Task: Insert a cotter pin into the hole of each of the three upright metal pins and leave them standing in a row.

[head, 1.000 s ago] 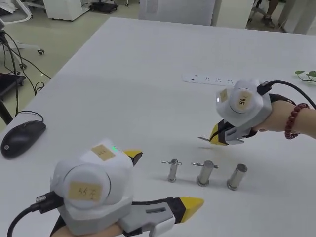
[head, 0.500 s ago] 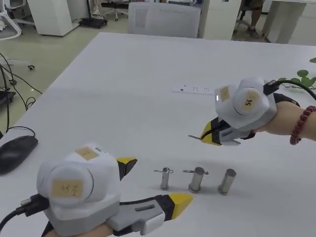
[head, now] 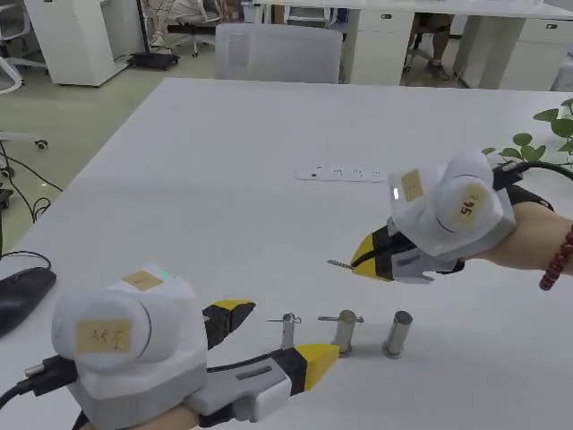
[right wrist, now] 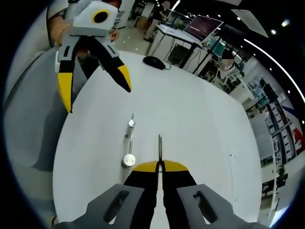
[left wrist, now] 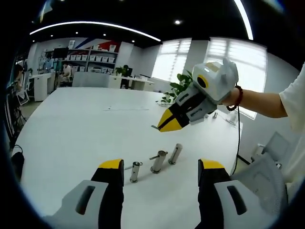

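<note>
Spread wide and empty, the left gripper [head: 279, 331] hung at 7 o'clock in the head view, with a black mouse [head: 18, 296] at its 9 o'clock on the white table [head: 224, 179]. Three metal pins [head: 345, 331] stood in a row at 6 o'clock. Two carried cotter pins [head: 340, 316], while the right metal pin [head: 397, 333] was bare. At 3 o'clock the right gripper [head: 358, 260] clenched another cotter pin [head: 339, 264]. At 12 o'clock lay a power strip [head: 345, 174], with a grey chair [head: 277, 54] beyond it.
</note>
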Available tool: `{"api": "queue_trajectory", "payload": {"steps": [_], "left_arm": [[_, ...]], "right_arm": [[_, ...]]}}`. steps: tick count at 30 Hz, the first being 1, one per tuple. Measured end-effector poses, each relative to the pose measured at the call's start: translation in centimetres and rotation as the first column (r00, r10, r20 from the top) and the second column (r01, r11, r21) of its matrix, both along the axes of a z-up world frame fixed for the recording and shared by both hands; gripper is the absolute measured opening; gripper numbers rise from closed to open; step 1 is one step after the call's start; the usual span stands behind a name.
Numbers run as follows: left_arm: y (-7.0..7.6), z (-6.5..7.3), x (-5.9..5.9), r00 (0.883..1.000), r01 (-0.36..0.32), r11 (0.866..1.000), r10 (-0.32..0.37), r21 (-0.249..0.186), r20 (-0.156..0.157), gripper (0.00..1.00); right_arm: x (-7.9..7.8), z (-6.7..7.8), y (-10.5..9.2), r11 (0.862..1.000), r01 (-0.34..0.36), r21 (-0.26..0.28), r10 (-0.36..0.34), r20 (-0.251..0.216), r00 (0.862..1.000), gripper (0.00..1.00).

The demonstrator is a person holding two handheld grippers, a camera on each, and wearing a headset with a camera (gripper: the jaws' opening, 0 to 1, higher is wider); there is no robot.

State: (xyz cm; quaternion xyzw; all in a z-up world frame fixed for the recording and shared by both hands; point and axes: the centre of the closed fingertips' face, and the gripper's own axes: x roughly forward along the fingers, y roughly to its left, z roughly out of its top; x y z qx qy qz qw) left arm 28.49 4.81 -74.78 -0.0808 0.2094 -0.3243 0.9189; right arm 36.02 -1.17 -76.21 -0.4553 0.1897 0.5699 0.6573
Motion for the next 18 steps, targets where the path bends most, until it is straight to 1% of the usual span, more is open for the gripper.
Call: {"api": "queue_trajectory", "payload": {"steps": [3, 6, 8, 9, 11, 14, 15, 18], "left_arm": [[-0.3, 0.1, 0.0, 1.000, 0.004, 0.999, -0.005, -0.034, -0.020, 0.56], [-0.6, 0.2, 0.0, 1.000, 0.007, 0.999, -0.009, -0.054, -0.028, 0.54], [-0.7, 0.2, 0.1, 0.999, 0.009, 0.998, -0.011, -0.069, -0.035, 0.51], [-0.9, 0.3, 0.1, 0.999, 0.011, 0.996, -0.015, -0.086, -0.048, 0.49], [-1.2, 0.1, 0.0, 0.996, 0.010, 0.993, -0.021, -0.118, -0.088, 0.46], [-1.6, 0.3, -0.1, 0.995, 0.016, 0.989, -0.029, -0.146, -0.092, 0.42], [-1.9, 0.3, -0.2, 0.994, 0.024, 0.987, -0.040, -0.160, -0.101, 0.41], [-2.1, 0.1, -0.4, 0.992, 0.023, 0.983, -0.044, -0.180, -0.117, 0.38]], "right_arm": [[-0.5, 0.2, -0.1, 1.000, -0.008, 0.003, 0.008, 0.006, 1.000, 0.03], [-1.2, 0.3, -0.2, 1.000, -0.016, 0.008, 0.016, 0.010, 1.000, 0.03], [-1.8, 0.3, -0.2, 1.000, -0.021, 0.015, 0.021, 0.009, 1.000, 0.03], [-2.0, 0.3, -0.2, 1.000, -0.024, 0.017, 0.023, 0.010, 1.000, 0.03], [-2.6, 0.2, -0.2, 0.999, -0.029, 0.019, 0.029, 0.008, 1.000, 0.03], [-3.4, -0.1, -0.2, 0.999, -0.037, 0.020, 0.037, 0.003, 0.999, 0.03], [-3.6, -0.2, -0.2, 0.999, -0.038, 0.019, 0.038, 0.003, 0.999, 0.03], [-4.4, -0.6, -0.2, 0.999, -0.043, 0.019, 0.043, -0.001, 0.999, 0.03]]}}
